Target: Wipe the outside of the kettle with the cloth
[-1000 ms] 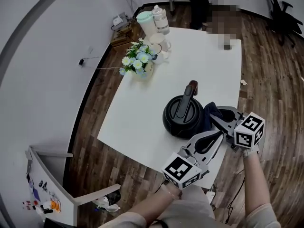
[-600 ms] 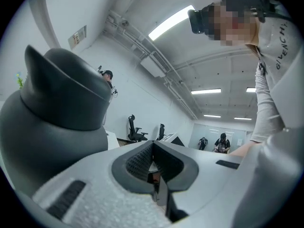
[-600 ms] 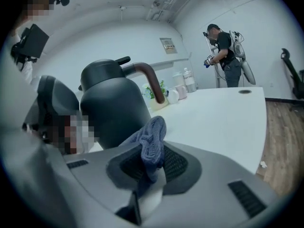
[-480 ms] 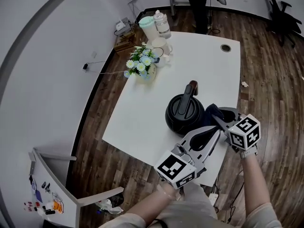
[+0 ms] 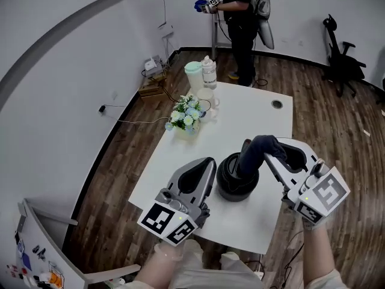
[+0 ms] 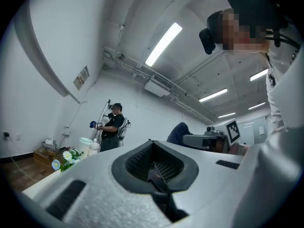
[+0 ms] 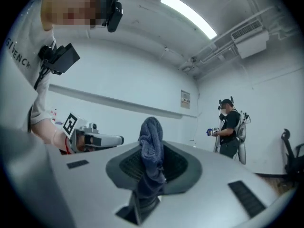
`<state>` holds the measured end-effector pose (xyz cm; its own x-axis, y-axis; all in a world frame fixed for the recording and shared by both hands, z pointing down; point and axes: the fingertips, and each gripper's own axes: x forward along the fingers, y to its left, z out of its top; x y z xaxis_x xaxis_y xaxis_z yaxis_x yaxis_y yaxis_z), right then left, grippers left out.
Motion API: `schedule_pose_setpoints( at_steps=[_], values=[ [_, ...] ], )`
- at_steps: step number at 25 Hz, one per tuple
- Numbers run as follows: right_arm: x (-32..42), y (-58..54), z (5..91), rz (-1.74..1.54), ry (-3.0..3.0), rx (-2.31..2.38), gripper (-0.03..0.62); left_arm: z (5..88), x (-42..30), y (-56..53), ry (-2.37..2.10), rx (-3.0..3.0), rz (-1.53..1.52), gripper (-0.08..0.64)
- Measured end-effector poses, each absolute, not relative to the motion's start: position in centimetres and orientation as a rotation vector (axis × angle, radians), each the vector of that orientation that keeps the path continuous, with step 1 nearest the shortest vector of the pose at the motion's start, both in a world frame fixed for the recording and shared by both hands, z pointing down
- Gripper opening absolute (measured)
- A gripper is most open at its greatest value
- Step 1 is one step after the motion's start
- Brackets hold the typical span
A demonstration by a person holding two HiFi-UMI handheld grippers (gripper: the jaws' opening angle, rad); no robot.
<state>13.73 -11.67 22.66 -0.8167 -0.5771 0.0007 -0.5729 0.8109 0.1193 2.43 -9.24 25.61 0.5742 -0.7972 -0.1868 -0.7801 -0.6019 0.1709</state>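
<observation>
A black kettle [image 5: 233, 184] stands on the white table [image 5: 252, 122] near its front edge, seen from above. My right gripper [image 5: 275, 153] is held up over the kettle's right side, shut on a dark blue cloth [image 5: 255, 153] that hangs down across the kettle's handle. In the right gripper view the cloth [image 7: 151, 148] sticks up from between the shut jaws of that gripper [image 7: 146, 184]. My left gripper [image 5: 203, 168] hovers just left of the kettle, apart from it. In its own view the left gripper [image 6: 154, 167] is shut with nothing held.
A flower bunch [image 5: 186, 117], a white mug [image 5: 207, 97], a mint jug [image 5: 193, 76] and a bottle [image 5: 209, 72] stand at the table's far left. A person [image 5: 241, 18] stands beyond the table. An office chair [image 5: 341, 60] is at the far right.
Both grippers rose away from the table. The left one swung from in front of the kettle to its left. The cloth came off the kettle's right side and now hangs over it.
</observation>
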Motion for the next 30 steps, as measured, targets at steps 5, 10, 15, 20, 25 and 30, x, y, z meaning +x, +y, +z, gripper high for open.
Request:
schedule_pose_setpoints(
  at_steps=[5, 10, 15, 20, 25, 30],
  values=[
    [4.2, -12.0, 25.4, -0.346, -2.562, 1.171, 0.055, 30.1, -2.0, -13.0, -1.127, 2.692, -0.315, 0.006],
    [-0.2, -11.3, 31.7, -0.328, -2.019, 1.289, 0.055, 35.1, -2.5, -14.5, -0.823, 2.697, -0.238, 0.006],
    [-3.1, -10.4, 36.8, -0.413, -1.654, 1.316, 0.055, 39.1, -4.1, -15.3, -0.714, 2.654, -0.184, 0.005],
    [-3.3, -9.3, 40.1, -0.317, -1.621, 1.356, 0.055, 41.4, -4.3, -14.8, -0.652, 2.638, -0.139, 0.006],
    [-2.8, -9.2, 46.2, -0.229, -1.616, 1.343, 0.055, 44.6, -3.5, -15.2, -0.607, 2.631, -0.116, 0.006],
    [-3.2, -9.6, 50.2, -0.137, -1.618, 1.311, 0.055, 47.4, -4.0, -15.6, -0.636, 2.589, -0.074, 0.006]
  ],
)
